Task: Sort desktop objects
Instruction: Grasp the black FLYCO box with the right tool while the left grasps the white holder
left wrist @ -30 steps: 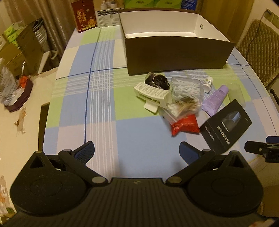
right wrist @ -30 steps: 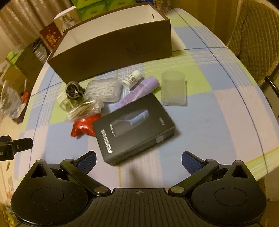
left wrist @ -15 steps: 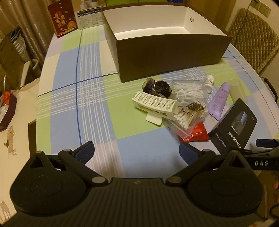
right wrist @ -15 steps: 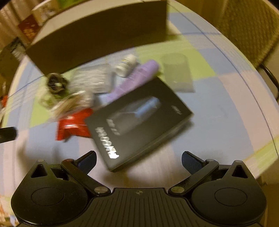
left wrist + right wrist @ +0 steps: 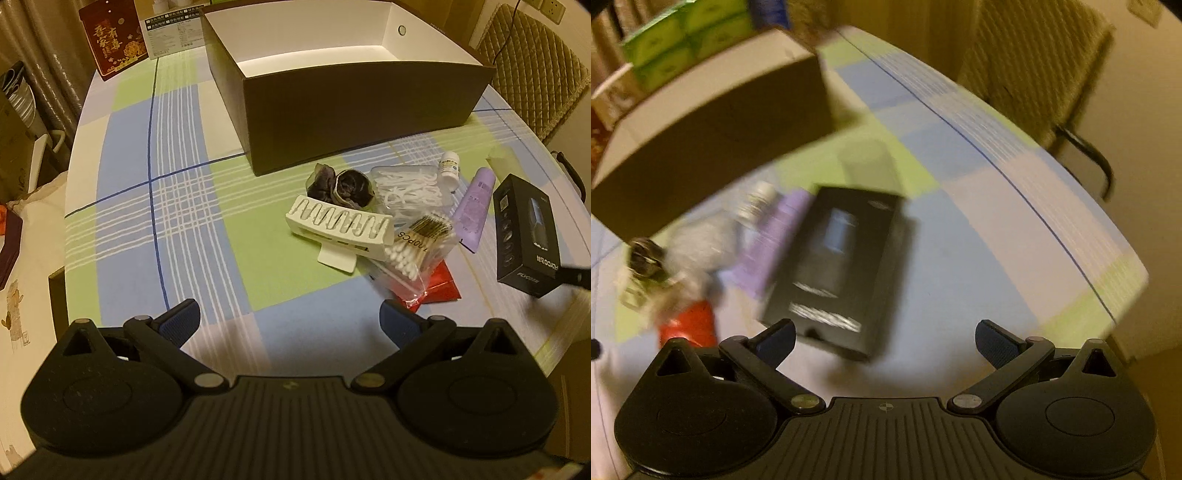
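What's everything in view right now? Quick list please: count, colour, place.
storage box: 1, dark outside, white inside, open, far centre of table
hair clip: 1, white, left edge of the pile
dark wrapped bundle: 1, between clip and box
clear case of white picks: 1, right of bundle
cotton swab bag: 1, clear, partly over red packet
red packet: 1, under swab bag
small bottle: 1, white, near box corner
purple tube: 1, lying right of case
black product box: 1, right of tube
red card: 1, standing at far left
left gripper: open, above table
right gripper: open, over black product box; view blurred
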A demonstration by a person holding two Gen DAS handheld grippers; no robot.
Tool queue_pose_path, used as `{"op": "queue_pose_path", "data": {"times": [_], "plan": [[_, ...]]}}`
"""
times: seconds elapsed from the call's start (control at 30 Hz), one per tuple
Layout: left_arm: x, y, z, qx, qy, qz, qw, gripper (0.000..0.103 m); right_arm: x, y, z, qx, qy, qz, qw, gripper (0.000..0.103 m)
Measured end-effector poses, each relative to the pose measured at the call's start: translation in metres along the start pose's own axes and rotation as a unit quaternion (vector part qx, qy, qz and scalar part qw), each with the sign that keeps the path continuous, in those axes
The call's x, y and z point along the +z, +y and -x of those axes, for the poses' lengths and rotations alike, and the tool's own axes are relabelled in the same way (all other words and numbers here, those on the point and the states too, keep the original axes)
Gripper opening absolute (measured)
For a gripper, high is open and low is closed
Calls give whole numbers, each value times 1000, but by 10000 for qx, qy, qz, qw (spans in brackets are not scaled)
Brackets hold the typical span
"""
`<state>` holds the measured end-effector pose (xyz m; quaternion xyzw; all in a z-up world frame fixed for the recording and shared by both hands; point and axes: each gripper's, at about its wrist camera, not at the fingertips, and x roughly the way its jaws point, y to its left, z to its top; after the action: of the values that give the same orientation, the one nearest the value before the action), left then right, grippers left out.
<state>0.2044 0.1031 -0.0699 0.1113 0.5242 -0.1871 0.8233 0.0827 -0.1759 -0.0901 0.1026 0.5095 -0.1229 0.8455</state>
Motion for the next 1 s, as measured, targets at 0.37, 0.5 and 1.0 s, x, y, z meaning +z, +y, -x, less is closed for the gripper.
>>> {"op": "queue_pose_path", "data": {"times": [0.37, 0.5, 1.0], "plan": [[7, 7, -6, 64, -43, -12, 10000, 102, 12, 28, -50, -129, 127, 474, 9987, 84], [9, 10, -10, 58, -33, 60, 10000, 102, 6, 11, -44, 99, 223, 779, 9967, 79], [48, 5, -45, -1254, -208, -971, 9871, 102, 0, -65, -35, 263, 450, 742, 9959, 77]]}}
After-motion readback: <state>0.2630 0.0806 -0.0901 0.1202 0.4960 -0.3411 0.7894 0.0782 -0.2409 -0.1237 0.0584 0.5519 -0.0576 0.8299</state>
